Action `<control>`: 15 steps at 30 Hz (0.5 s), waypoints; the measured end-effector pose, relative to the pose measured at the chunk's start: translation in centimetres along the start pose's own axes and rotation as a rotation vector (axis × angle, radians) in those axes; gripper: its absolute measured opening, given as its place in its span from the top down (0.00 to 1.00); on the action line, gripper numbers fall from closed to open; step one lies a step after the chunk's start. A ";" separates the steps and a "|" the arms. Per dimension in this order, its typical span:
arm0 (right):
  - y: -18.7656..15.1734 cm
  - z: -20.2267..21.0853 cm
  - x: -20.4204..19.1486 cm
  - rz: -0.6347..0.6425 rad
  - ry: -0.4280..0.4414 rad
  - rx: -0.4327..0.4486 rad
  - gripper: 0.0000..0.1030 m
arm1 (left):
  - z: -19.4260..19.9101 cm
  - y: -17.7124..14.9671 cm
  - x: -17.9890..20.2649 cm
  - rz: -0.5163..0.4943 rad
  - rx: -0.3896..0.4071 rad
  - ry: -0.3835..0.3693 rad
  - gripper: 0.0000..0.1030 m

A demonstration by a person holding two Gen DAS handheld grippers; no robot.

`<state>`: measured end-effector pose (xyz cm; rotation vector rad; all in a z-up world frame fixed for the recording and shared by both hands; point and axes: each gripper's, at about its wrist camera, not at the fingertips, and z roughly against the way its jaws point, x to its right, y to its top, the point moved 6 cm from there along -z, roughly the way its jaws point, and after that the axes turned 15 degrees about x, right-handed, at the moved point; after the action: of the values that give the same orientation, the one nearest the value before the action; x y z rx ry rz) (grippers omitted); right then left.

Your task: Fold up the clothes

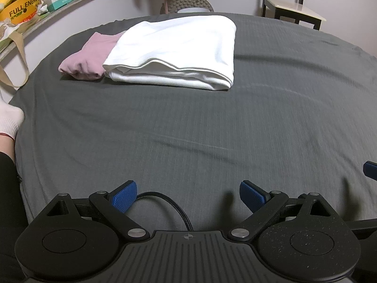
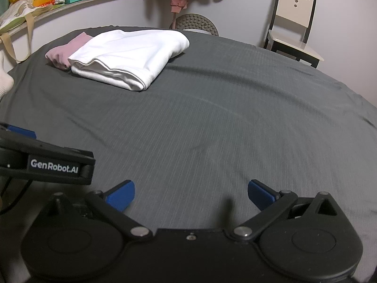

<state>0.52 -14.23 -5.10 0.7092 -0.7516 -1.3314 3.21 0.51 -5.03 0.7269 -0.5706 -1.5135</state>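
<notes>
A folded white garment [image 1: 179,54] [image 2: 127,56] lies at the far left of the dark grey bedsheet [image 1: 188,129] [image 2: 212,122], partly covering a folded pink garment [image 1: 86,57] [image 2: 64,52] on its left. My left gripper [image 1: 188,197] hovers over bare sheet near the front, open, with nothing between its blue pads [image 1: 124,199]. My right gripper [image 2: 190,195] is open too, empty, well short of the clothes. The left gripper's body [image 2: 47,165] shows at the left of the right wrist view, and a blue right fingertip [image 1: 370,169] at the right edge of the left wrist view.
A cluttered shelf [image 1: 47,11] [image 2: 70,2] runs along the left wall. A chair [image 1: 292,7] [image 2: 294,40] stands at the back right. A studded round cushion [image 1: 187,3] [image 2: 194,23] sits behind the bed. A person's socked foot [image 1: 9,120] rests at the left edge.
</notes>
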 end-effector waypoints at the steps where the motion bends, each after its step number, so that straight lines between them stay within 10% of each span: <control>1: 0.0 0.0 0.0 0.000 0.000 0.000 0.00 | 0.0 0.0 0.0 0.000 0.000 0.000 0.08; 15: 0.0 -0.1 -0.2 0.002 -0.001 -0.001 0.00 | -0.1 0.0 -0.1 0.002 0.003 -0.002 0.08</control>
<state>0.55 -14.05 -5.18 0.7071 -0.7525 -1.3304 3.26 0.65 -5.11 0.7269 -0.5751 -1.5124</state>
